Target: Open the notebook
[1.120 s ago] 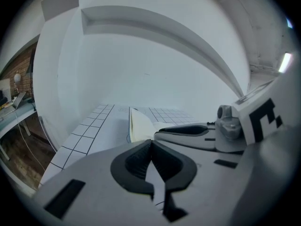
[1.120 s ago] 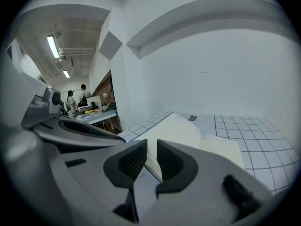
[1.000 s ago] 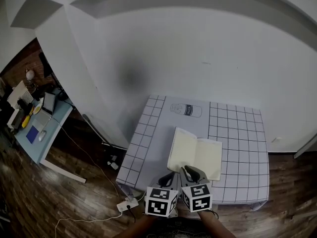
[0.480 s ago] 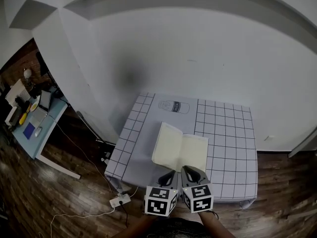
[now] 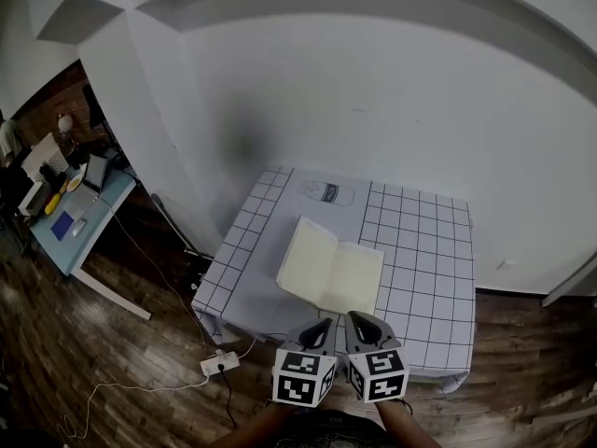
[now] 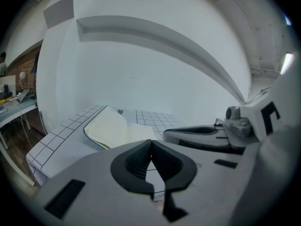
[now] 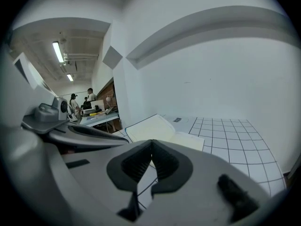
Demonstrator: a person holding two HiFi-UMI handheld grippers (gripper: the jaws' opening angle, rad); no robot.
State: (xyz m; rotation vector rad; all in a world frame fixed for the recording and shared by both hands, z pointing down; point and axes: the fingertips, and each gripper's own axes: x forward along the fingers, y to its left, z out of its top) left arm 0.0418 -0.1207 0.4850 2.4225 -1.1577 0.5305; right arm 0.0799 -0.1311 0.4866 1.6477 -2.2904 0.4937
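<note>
Lying open mid-table (image 5: 429,250), notebook (image 5: 331,273) beyond left gripper (image 5: 321,326) and right gripper (image 5: 361,322) at near edge; both pressed together, empty. Right gripper view alone shows distant people (image 7: 89,95).

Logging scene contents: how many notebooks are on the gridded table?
1. The notebook lies open, pages up, near the middle of the table. Nothing on the table could hide another.

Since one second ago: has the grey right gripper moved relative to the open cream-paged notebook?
Yes. The right gripper backed off toward the person: its tips overlapped the near edge of the notebook, now they stop just short of it.
</note>
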